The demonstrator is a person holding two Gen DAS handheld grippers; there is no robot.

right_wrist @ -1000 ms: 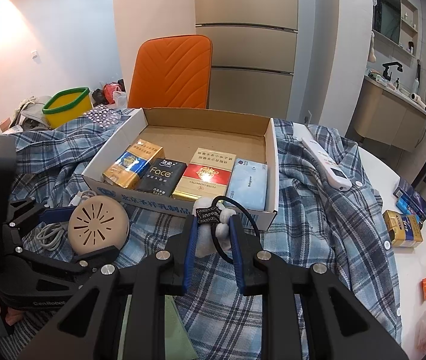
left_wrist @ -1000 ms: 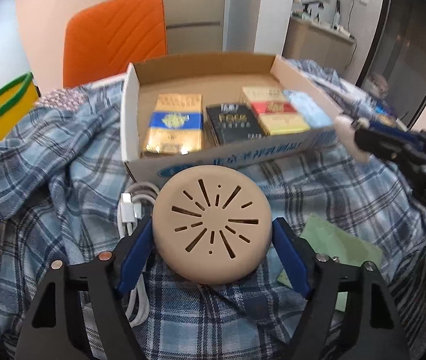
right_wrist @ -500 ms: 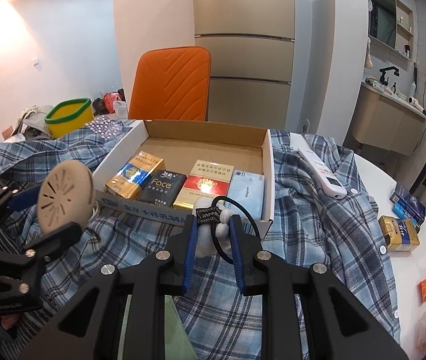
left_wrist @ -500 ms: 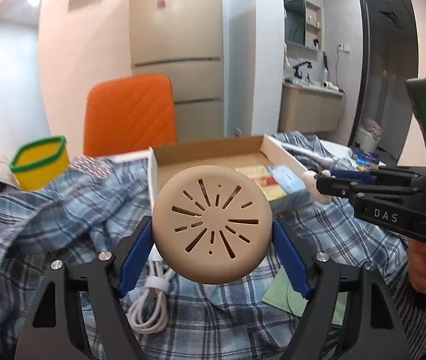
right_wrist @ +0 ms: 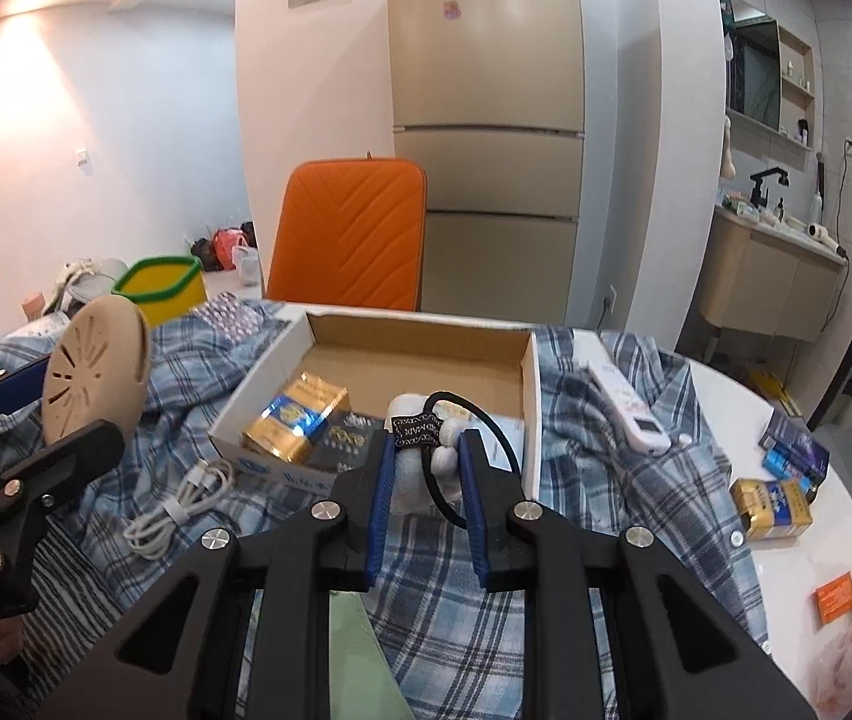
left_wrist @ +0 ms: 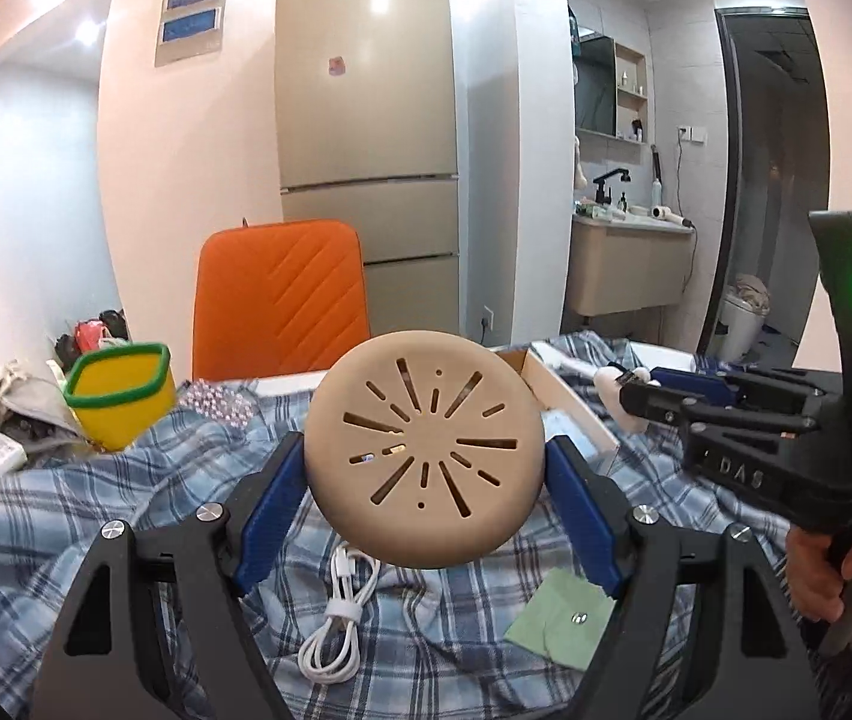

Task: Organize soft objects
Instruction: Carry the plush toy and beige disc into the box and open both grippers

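My left gripper [left_wrist: 425, 468] is shut on a round beige slotted disc [left_wrist: 424, 449] and holds it up above the blue plaid shirt [left_wrist: 126, 510]; the disc also shows at the left of the right wrist view [right_wrist: 96, 369]. My right gripper [right_wrist: 424, 459] is shut on a small white plush toy with a black hair tie [right_wrist: 426, 450], held above the shirt in front of the open cardboard box [right_wrist: 414, 336]. The box holds several cigarette packs [right_wrist: 297, 417]. In the left wrist view the right gripper [left_wrist: 642, 390] sits at the right, by the box's corner.
A coiled white cable [left_wrist: 342, 618] and a green cloth [left_wrist: 564, 618] lie on the shirt below the disc. A yellow bin [left_wrist: 120, 393] stands left, an orange chair [right_wrist: 351, 240] behind the table. A white remote [right_wrist: 627, 405] and more packs [right_wrist: 774, 498] lie right.
Both grippers have risen and tilted up with their loads. The disc now hides most of the box in the left view; the right gripper has moved closer to the box.
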